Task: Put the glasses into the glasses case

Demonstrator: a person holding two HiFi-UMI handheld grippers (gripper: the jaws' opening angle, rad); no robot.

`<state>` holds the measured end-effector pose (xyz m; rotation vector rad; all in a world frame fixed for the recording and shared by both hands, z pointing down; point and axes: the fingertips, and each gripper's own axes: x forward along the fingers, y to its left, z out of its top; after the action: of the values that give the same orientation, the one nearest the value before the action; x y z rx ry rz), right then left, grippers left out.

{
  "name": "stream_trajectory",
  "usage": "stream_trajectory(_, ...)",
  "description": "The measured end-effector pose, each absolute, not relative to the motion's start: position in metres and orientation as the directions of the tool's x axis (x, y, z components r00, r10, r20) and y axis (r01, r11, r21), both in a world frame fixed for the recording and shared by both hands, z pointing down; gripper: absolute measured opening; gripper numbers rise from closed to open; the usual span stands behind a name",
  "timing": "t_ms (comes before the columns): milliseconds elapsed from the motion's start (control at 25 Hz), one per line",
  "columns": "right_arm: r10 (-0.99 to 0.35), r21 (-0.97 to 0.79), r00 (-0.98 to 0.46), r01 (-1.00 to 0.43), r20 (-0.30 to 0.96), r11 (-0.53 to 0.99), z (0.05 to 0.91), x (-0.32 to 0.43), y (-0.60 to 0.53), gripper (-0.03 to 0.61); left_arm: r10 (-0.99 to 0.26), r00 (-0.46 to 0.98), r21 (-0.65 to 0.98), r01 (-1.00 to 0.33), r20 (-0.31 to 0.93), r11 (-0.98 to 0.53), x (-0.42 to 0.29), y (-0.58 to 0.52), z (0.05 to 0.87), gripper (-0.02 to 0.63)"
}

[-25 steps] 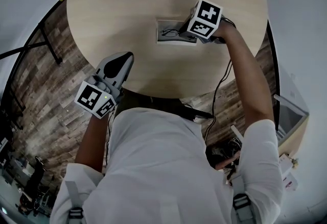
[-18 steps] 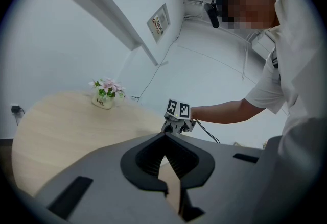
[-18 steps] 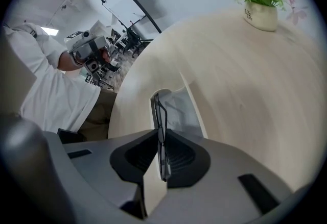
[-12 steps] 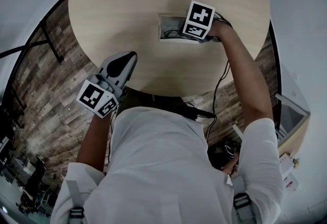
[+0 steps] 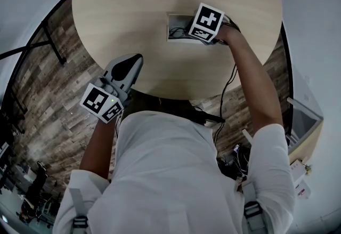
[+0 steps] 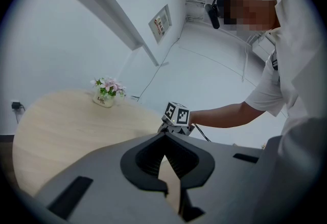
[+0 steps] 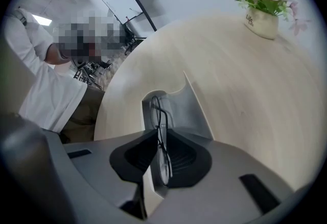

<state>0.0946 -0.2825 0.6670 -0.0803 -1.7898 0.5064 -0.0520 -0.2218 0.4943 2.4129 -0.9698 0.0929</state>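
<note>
Right gripper pinching thin black wire glasses over the open grey glasses case
Its jaws are closed tight on the glasses, whose far end is at the case's opening; the case lies on the round pale wooden table. The left gripper has its jaws together on nothing, by the near table edge, well apart from the case

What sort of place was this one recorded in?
Probably an office or meeting room: a large round wooden table, a small pot of flowers on it, wood-plank flooring and plain white walls.
</note>
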Motion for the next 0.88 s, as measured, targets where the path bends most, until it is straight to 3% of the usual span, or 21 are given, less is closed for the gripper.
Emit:
stream_trajectory(360,0.191,-0.251,-0.307,-0.169,0.932,0.953,0.669,0.097,-0.278,0.073,-0.612,0.749,0.459,-0.650,0.253,-0.606,-0.046,-0.220,0.497,0.013)
stream_trajectory(880,0.116,-0.184,-0.406,-0.133,0.906,0.974,0.658,0.090,-0.276,0.115,-0.608,0.753,0.469,-0.645,0.252,-0.604,-0.043,-0.216,0.499,0.013)
